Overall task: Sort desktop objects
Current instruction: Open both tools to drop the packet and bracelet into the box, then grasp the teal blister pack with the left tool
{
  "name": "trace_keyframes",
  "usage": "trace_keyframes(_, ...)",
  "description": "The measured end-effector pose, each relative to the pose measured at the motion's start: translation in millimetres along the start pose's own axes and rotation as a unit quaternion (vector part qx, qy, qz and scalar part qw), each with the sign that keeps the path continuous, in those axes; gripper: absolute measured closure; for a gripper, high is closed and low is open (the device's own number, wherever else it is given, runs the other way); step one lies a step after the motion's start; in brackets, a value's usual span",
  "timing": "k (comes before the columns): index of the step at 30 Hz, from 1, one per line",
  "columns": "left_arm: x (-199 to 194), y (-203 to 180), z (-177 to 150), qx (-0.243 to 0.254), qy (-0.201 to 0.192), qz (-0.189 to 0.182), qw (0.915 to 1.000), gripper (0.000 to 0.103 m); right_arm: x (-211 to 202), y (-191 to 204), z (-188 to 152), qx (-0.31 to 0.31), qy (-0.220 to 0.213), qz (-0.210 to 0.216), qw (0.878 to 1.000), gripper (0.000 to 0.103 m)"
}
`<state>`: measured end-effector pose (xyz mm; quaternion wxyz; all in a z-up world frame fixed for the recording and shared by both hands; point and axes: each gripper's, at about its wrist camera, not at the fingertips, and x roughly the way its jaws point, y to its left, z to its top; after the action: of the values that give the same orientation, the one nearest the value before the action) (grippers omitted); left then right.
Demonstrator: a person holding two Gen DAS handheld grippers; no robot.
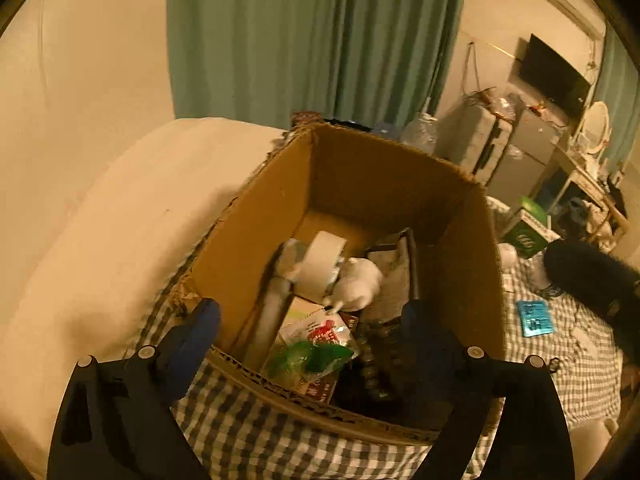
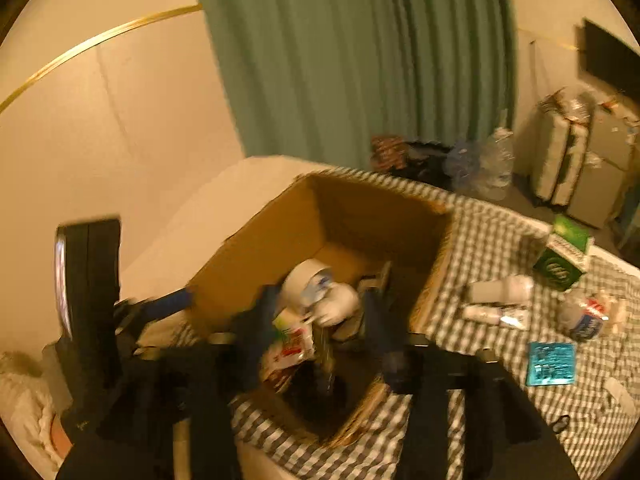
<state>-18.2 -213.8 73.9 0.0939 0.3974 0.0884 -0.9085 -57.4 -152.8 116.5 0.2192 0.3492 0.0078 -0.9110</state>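
An open cardboard box (image 1: 256,216) (image 2: 256,248) stands on the checked tablecloth (image 1: 240,412). Inside lie a white tape roll (image 1: 320,264) (image 2: 304,276), a white rounded object (image 1: 358,280), a green packet (image 1: 316,356), a red and white packet (image 2: 292,344) and a string of dark beads (image 1: 372,356). My left gripper (image 1: 312,320) is open wide above the box's near edge, one blue finger outside the left wall, nothing pressed between the pads. My right gripper (image 2: 320,324), blurred, is open above the box contents, and I see nothing gripped in it.
Right of the box on the cloth lie a green carton (image 2: 564,256), two white tubes (image 2: 500,292), a plastic bottle (image 2: 584,316) and a teal packet (image 2: 552,362) (image 1: 534,318). A green curtain (image 1: 320,40) hangs behind. Suitcases (image 2: 560,160) stand at the far right.
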Motion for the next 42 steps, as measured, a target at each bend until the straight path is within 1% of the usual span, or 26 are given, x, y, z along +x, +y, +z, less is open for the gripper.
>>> trace_keyframes(4,1,-4,-5,0.002,0.012,0.001,0.9999,0.008,-8,-14,-1,0.005,-0.011,-0.032,0.999,0.053)
trace_keyframes(6,-6,-10,-7,0.001,0.008,-0.008,0.9999,0.008,-16,-22,-3,0.004,-0.021,-0.054,0.998,0.053)
trace_keyframes(9,-17,-24,-9,0.012,0.004,-0.022,0.9997,0.008,-32,-31,-7,-0.007,-0.03,-0.106,0.994,0.053)
trace_keyframes(12,-29,-41,-9,0.028,-0.006,-0.04,0.9988,0.008,-49,-37,-8,-0.011,-0.039,-0.125,0.991,0.051)
trace_keyframes(13,-34,-48,-11,0.032,-0.01,-0.047,0.9983,0.006,-56,-41,-9,-0.012,-0.045,-0.13,0.99,0.05)
trace_keyframes(16,-45,-64,-14,0.034,-0.017,-0.068,0.9969,0.005,-73,-50,-12,-0.015,-0.059,-0.155,0.986,0.044)
trace_keyframes(18,-52,-78,-17,0.036,-0.013,-0.083,0.9959,0.004,-86,-58,-15,-0.015,-0.067,-0.161,0.985,0.042)
trace_keyframes(21,-57,-97,-22,0.042,-0.012,-0.092,0.9948,0.004,-102,-74,-21,-0.007,-0.077,-0.169,0.983,0.031)
trace_keyframes(23,-59,-111,-26,0.052,-0.011,-0.098,0.9938,0.004,-111,-86,-29,-0.005,-0.08,-0.169,0.982,0.017)
trace_keyframes(25,-61,-126,-31,0.063,-0.008,-0.105,0.9925,0.003,-116,-101,-39,0.0,-0.077,-0.166,0.983,0.011)
trace_keyframes(27,-61,-142,-37,0.078,-0.009,-0.108,0.991,0.003,-119,-121,-51,0.009,-0.07,-0.177,0.982,0.01)
trace_keyframes(29,-59,-158,-44,0.089,-0.008,-0.11,0.9899,0.002,-121,-145,-63,0.031,-0.06,-0.184,0.981,0.01)
trace_keyframes(33,-48,-184,-58,0.105,-0.002,-0.124,0.9868,0.002,-117,-198,-87,0.102,-0.033,-0.17,0.98,0.009)
trace_keyframes(36,-36,-201,-66,0.122,0.006,-0.124,0.9848,0.002,-110,-236,-103,0.164,-0.01,-0.161,0.973,0.007)
trace_keyframes(39,-21,-213,-72,0.137,0.018,-0.112,0.984,0.002,-101,-272,-124,0.222,0.008,-0.143,0.964,0.007)
trace_keyframes(40,-16,-215,-73,0.138,0.022,-0.111,0.9839,0.002,-98,-285,-133,0.243,0.015,-0.139,0.96,0.007)
trace_keyframes(42,-2,-218,-76,0.136,0.034,-0.108,0.9841,0.002,-86,-299,-146,0.267,0.036,-0.15,0.951,0.007)
